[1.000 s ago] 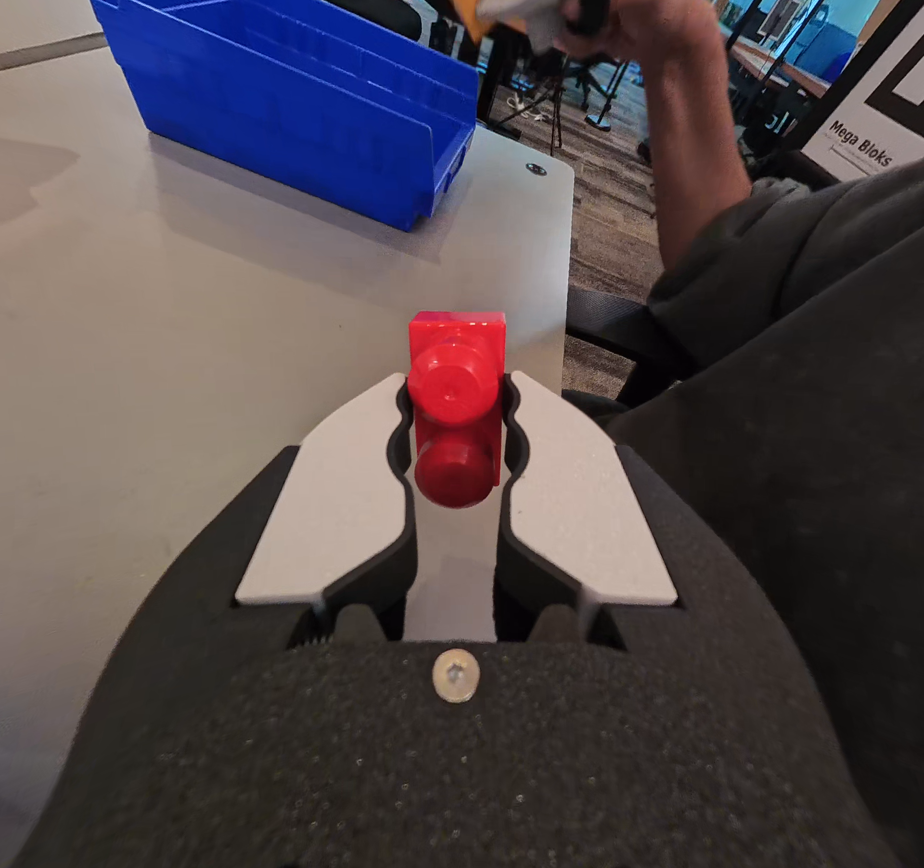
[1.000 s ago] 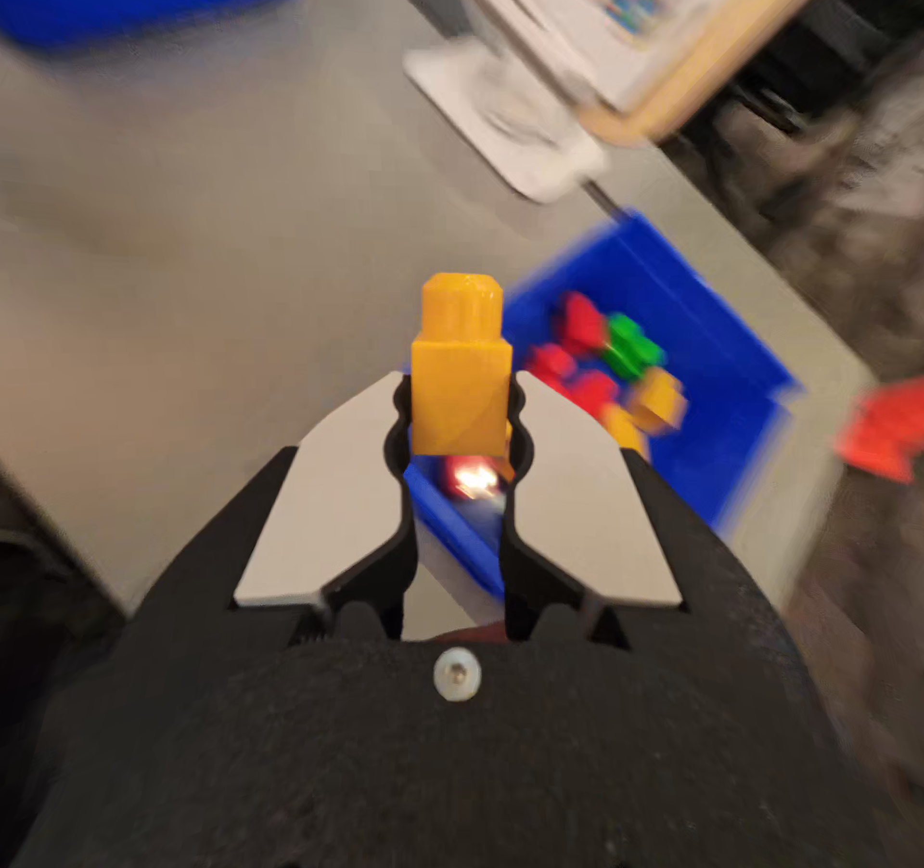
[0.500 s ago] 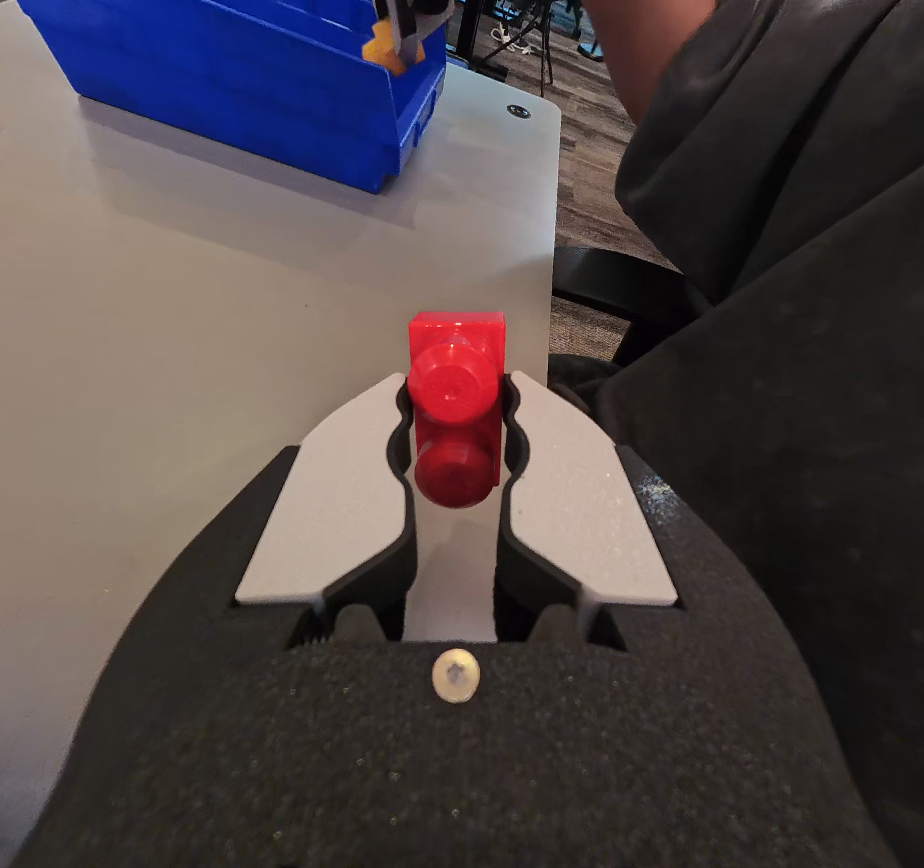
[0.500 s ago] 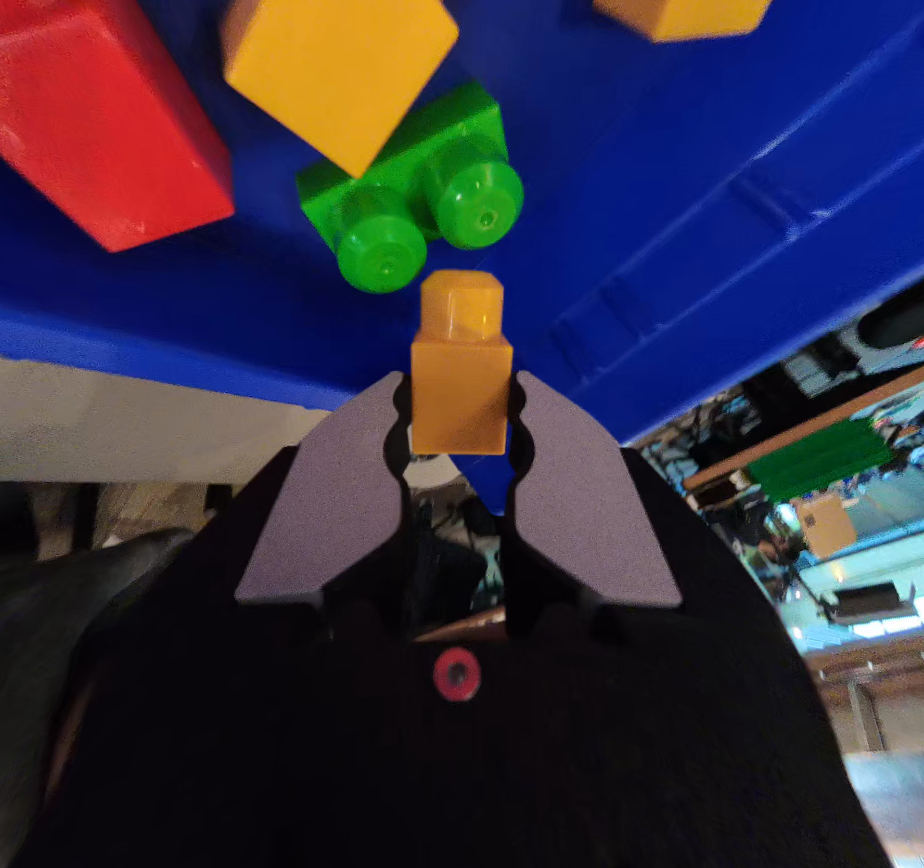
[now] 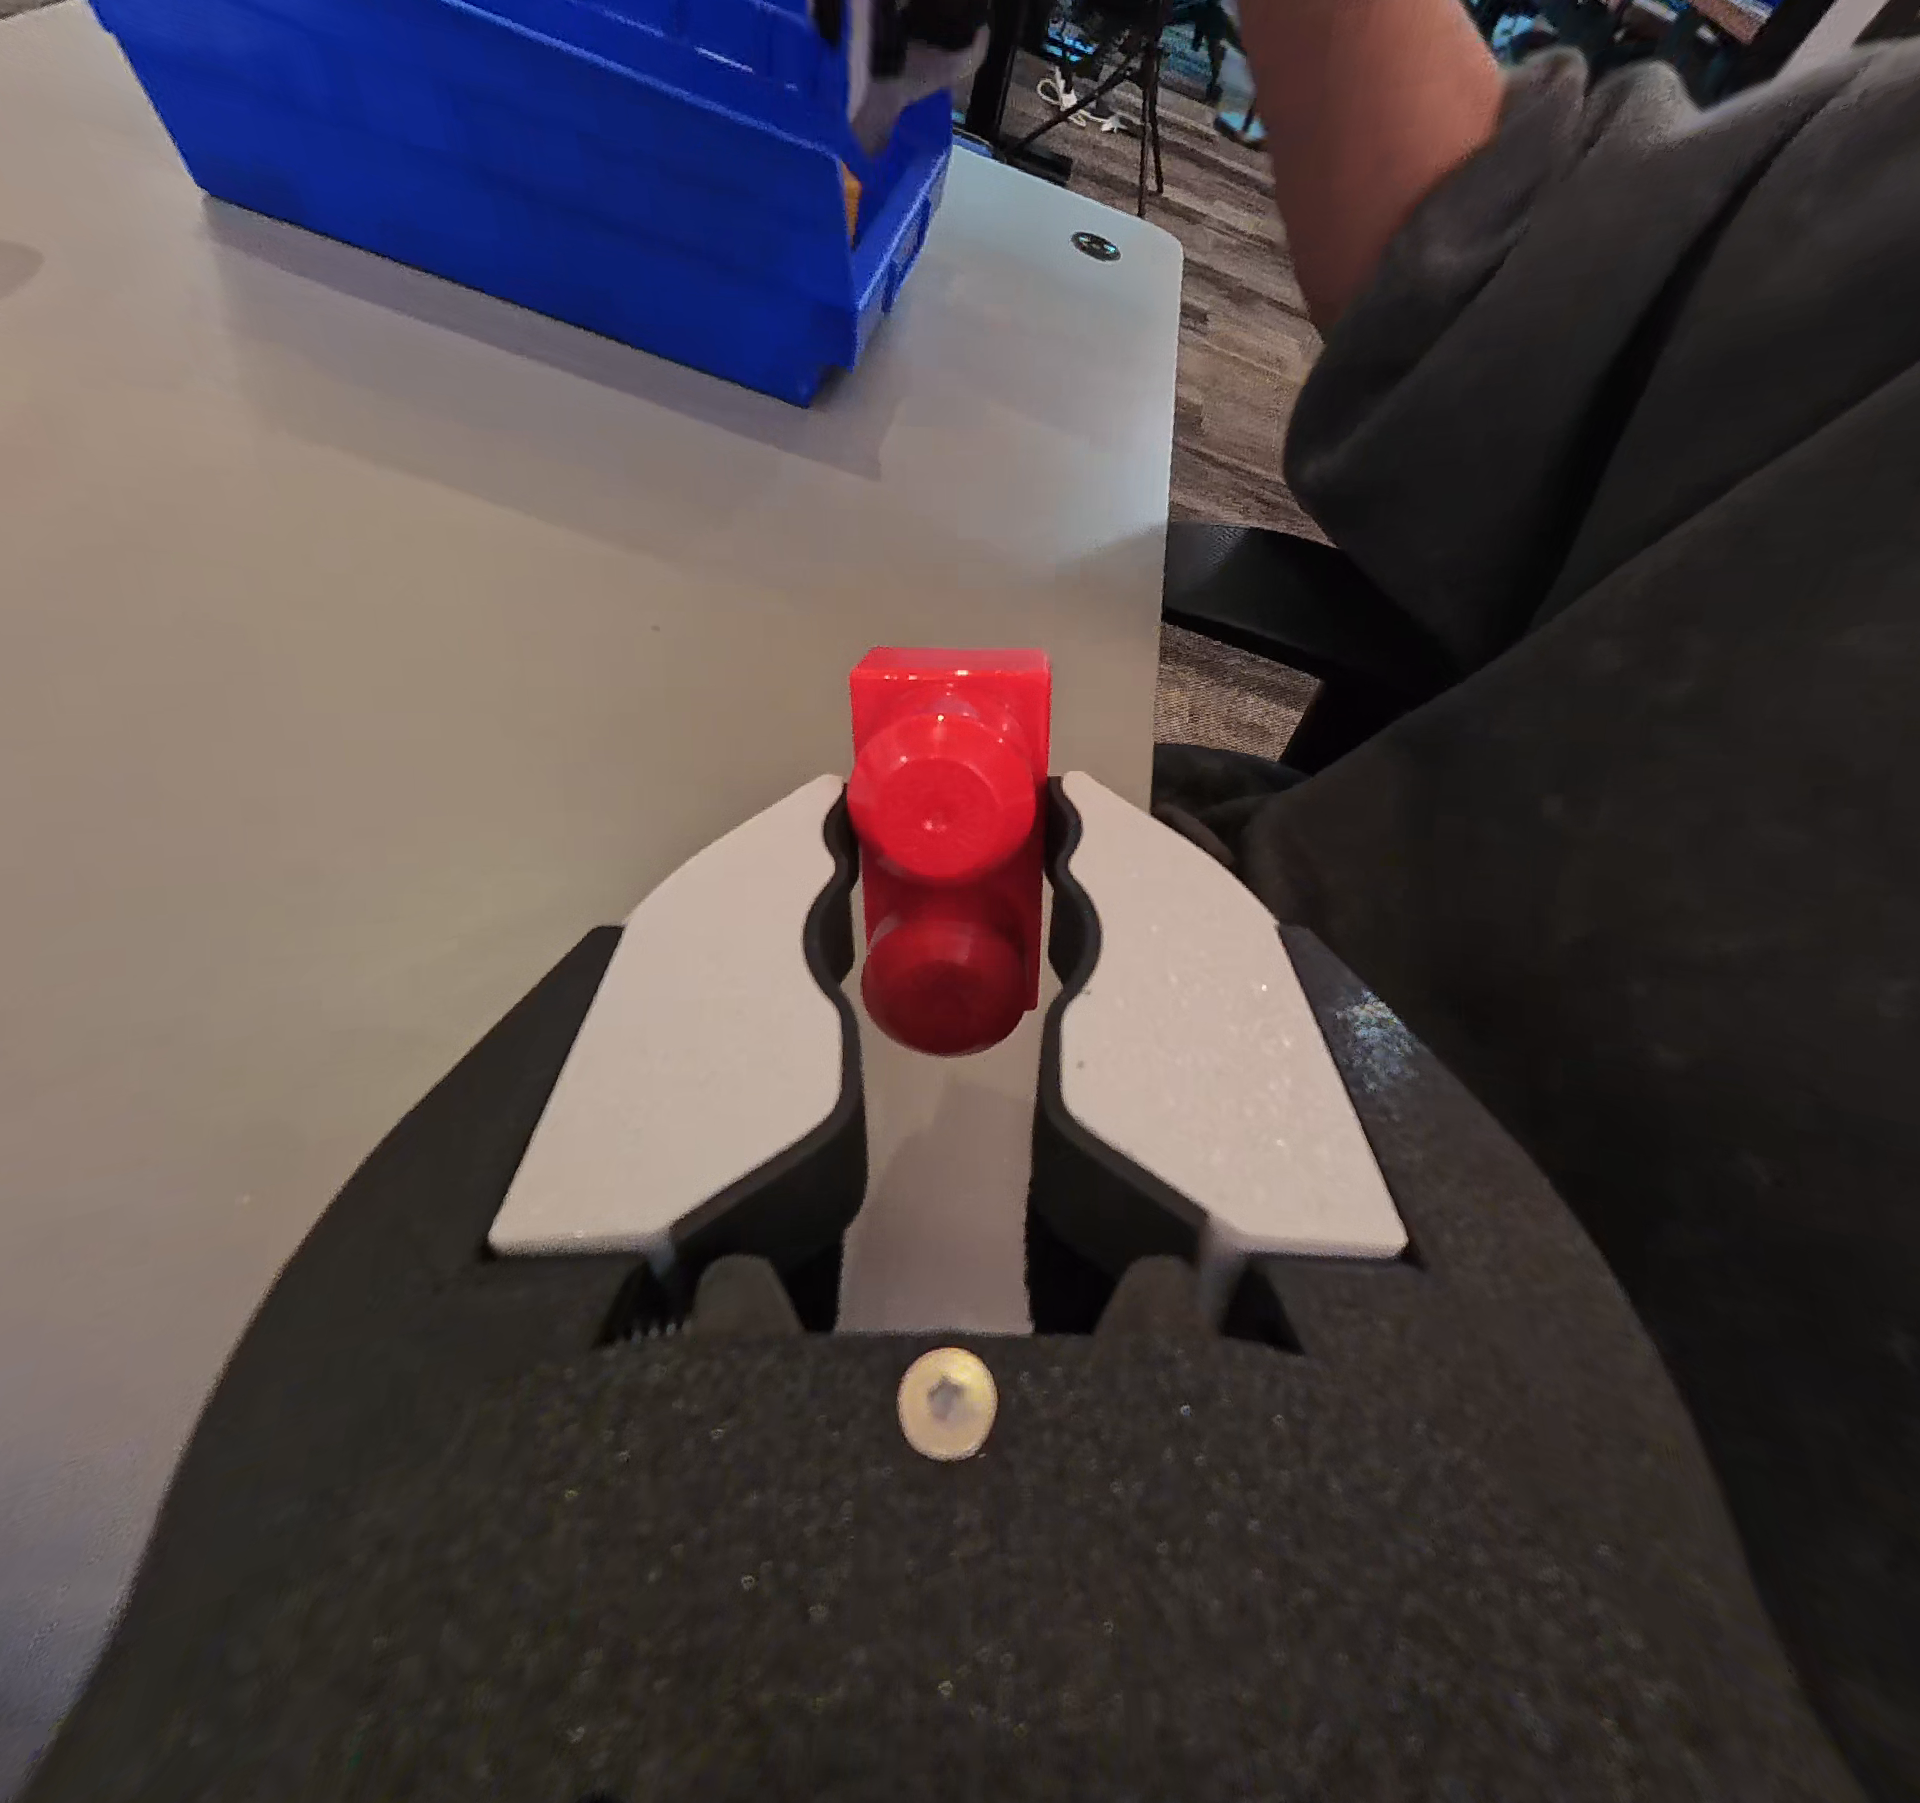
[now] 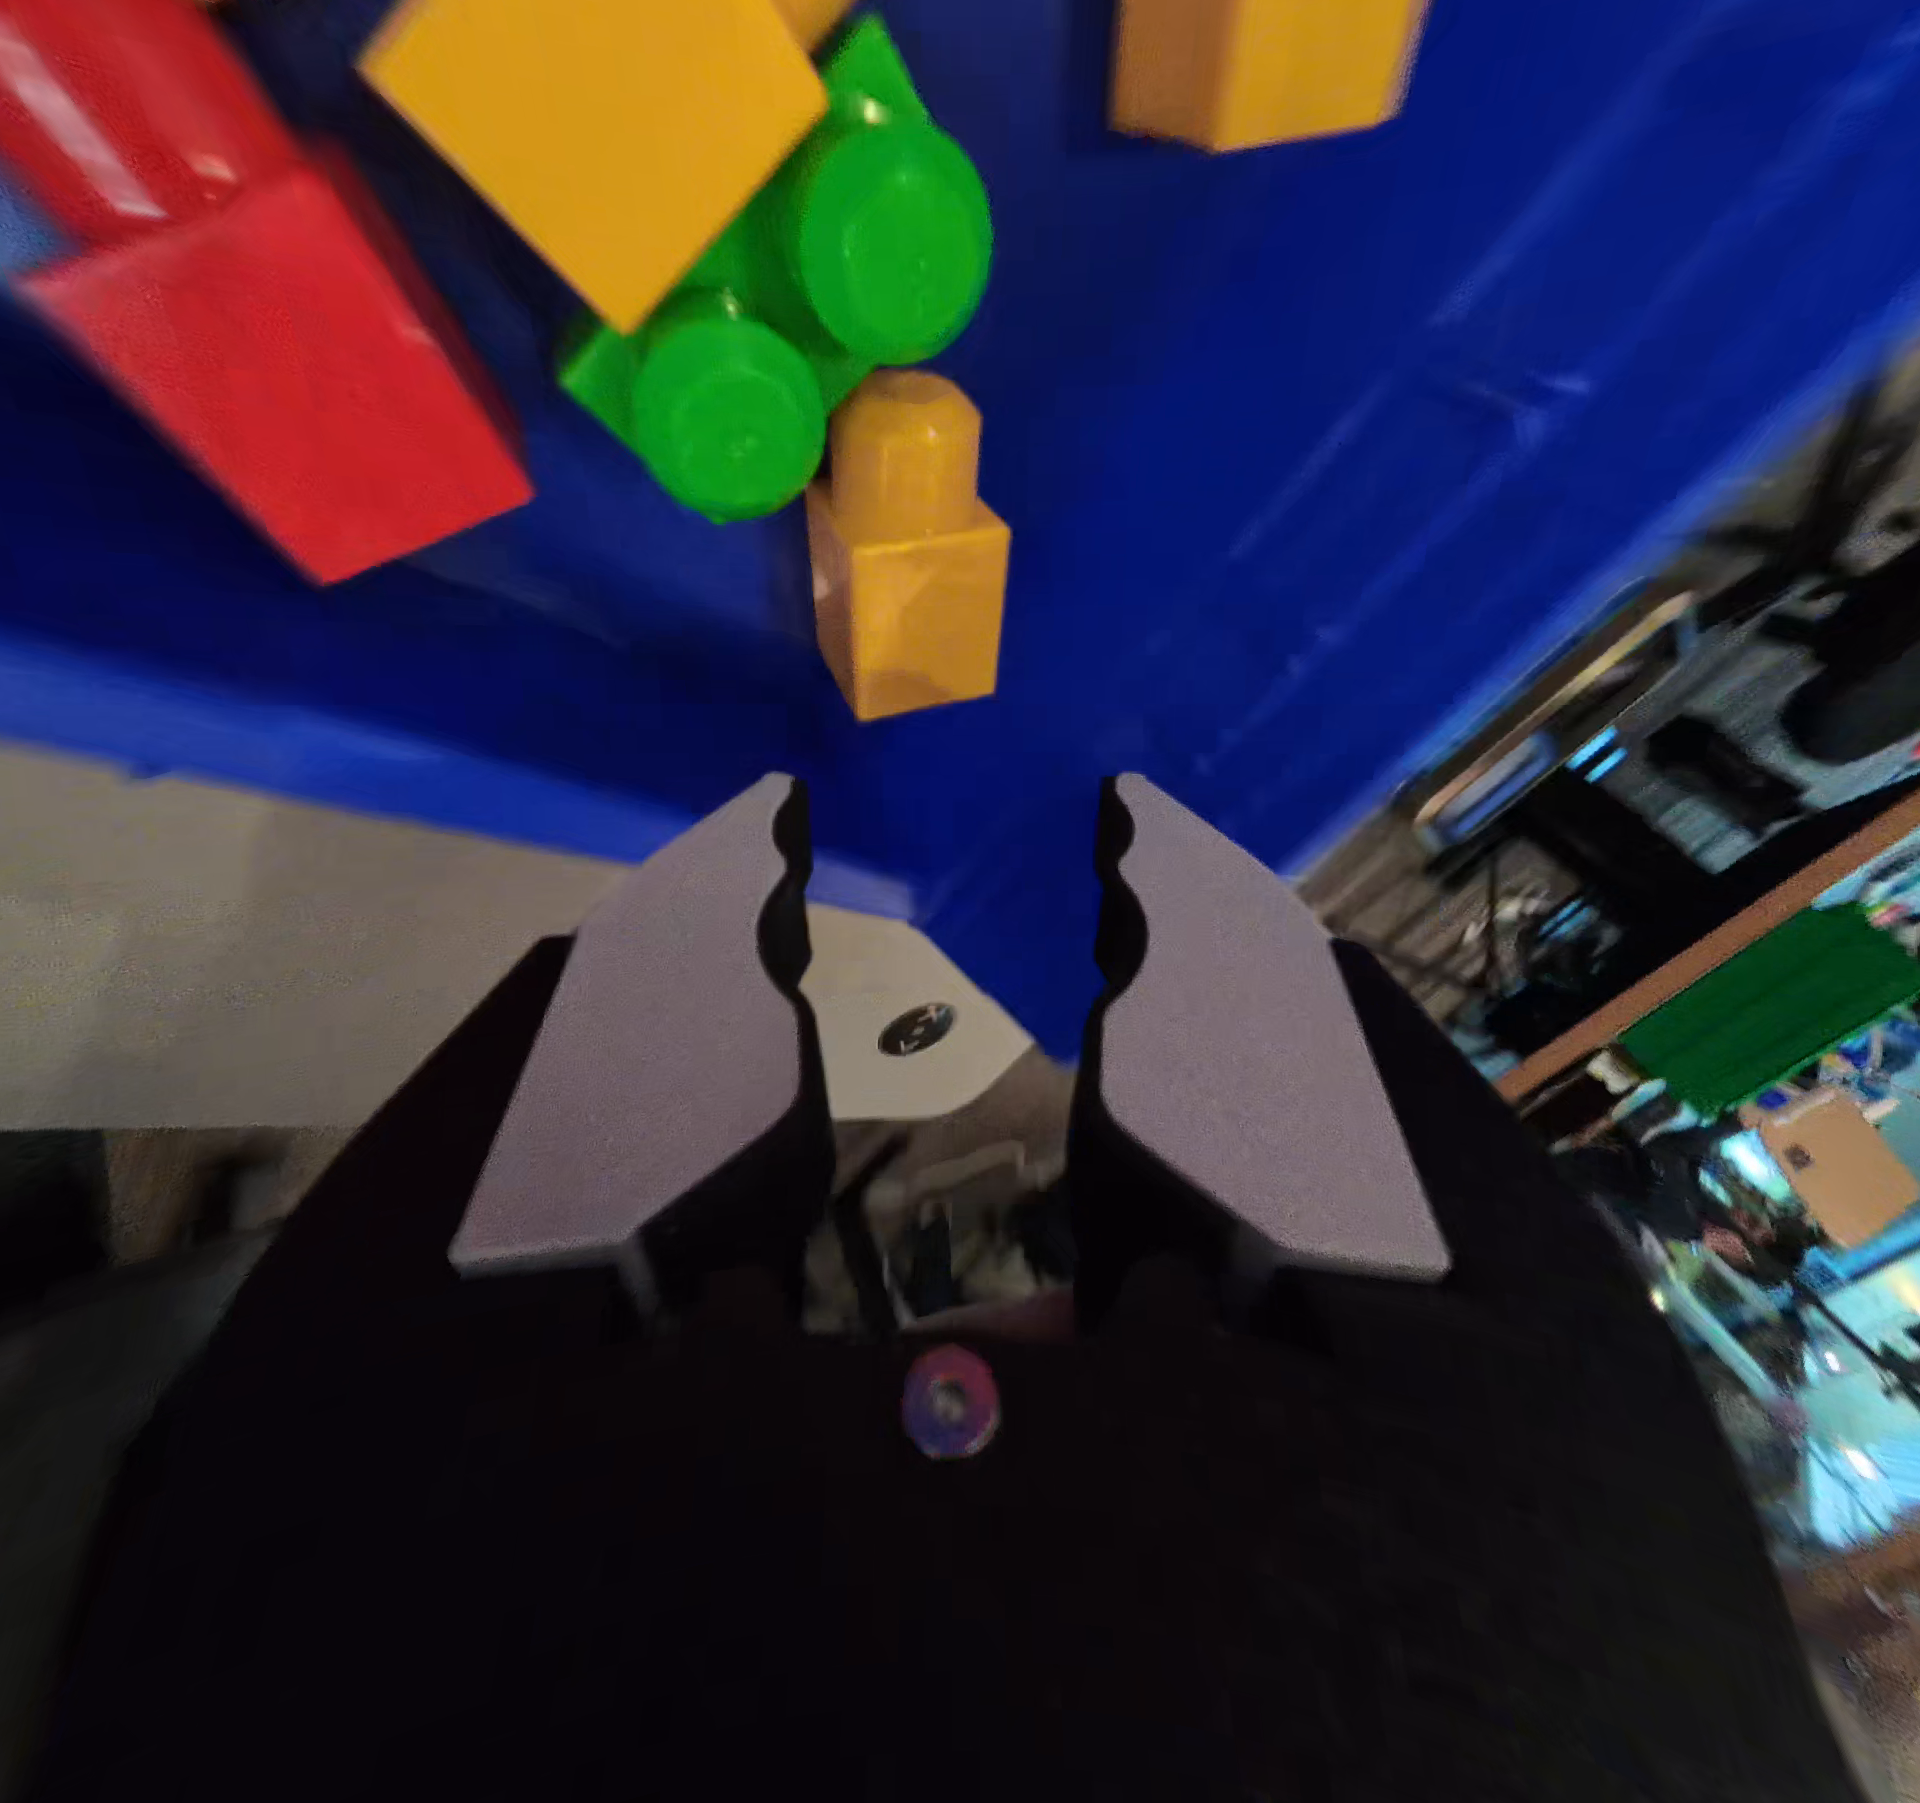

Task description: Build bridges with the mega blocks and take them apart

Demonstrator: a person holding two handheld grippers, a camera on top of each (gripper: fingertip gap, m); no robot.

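A: Mega blocks, where do they lie?

B: Most sit in my blue bin (image 6: 1299, 423) on the table (image 5: 416, 714): red block (image 6: 281, 371), yellow blocks (image 6: 592, 91), green block (image 6: 790, 319), then the small orange block (image 6: 920, 590), just ahead of my right claw (image 6: 951, 818), whose fingers stand apart and empty.

A: And the other?

B: My left claw (image 5: 945, 818) is clamped on a red two-stud block (image 5: 945, 860), long axis along the fingers, well short of the bin; I judge it goes there next.
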